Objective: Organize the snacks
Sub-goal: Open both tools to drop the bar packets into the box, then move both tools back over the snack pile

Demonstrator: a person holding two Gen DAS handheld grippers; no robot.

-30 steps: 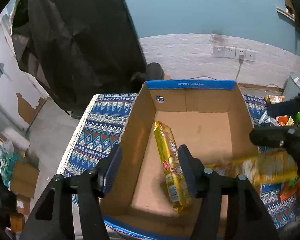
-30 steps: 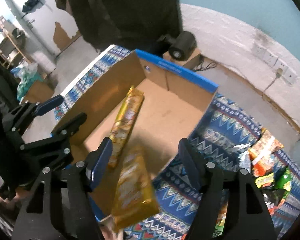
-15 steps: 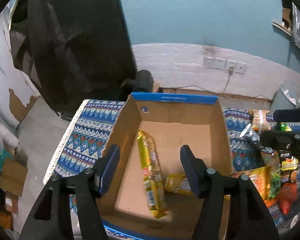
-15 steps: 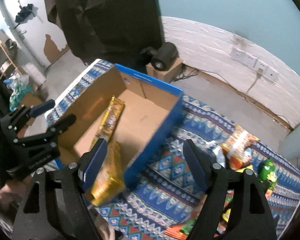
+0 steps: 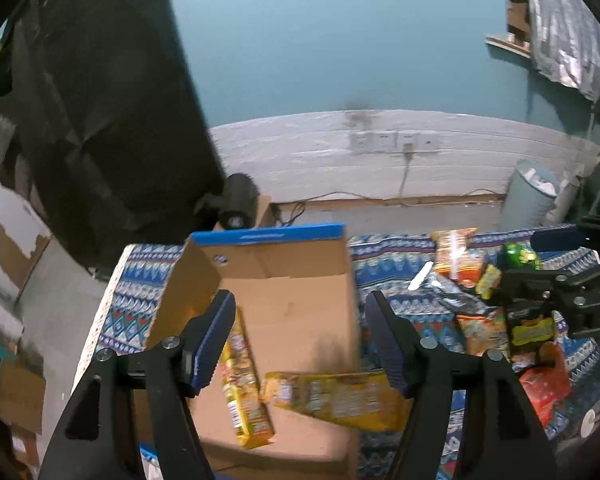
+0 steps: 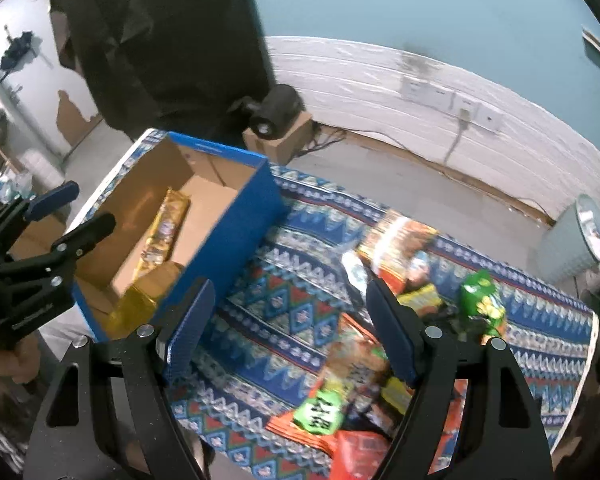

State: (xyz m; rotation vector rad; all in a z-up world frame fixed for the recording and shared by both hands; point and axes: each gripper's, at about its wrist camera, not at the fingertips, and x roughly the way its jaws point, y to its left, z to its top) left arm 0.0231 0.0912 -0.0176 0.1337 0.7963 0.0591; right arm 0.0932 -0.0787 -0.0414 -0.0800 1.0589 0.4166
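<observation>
Left wrist: left gripper [image 5: 300, 340] opening, empty, over cardboard box [image 5: 284, 276]; 2 yellow packs [image 5: 336, 398] inside, 1 may slide off the low edge.
Right wrist: right gripper [image 6: 288, 324] open, empty, above snack pile [image 6: 384, 320]; cluttered pkts, could grab 2.

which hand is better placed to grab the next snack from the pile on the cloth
Right. The right gripper hangs open and empty over the snack pile, while the left gripper, jaws opening, faces the box.

A blue-rimmed brown cardboard box [image 5: 284, 280] and yellow snack packets [image 5: 332, 398] are seen on a tablecloth [image 6: 284, 320] patterned in blue, white and red zigzags. Orange, green and red packets [image 6: 400, 240] are heaped toward its right edge.
</observation>
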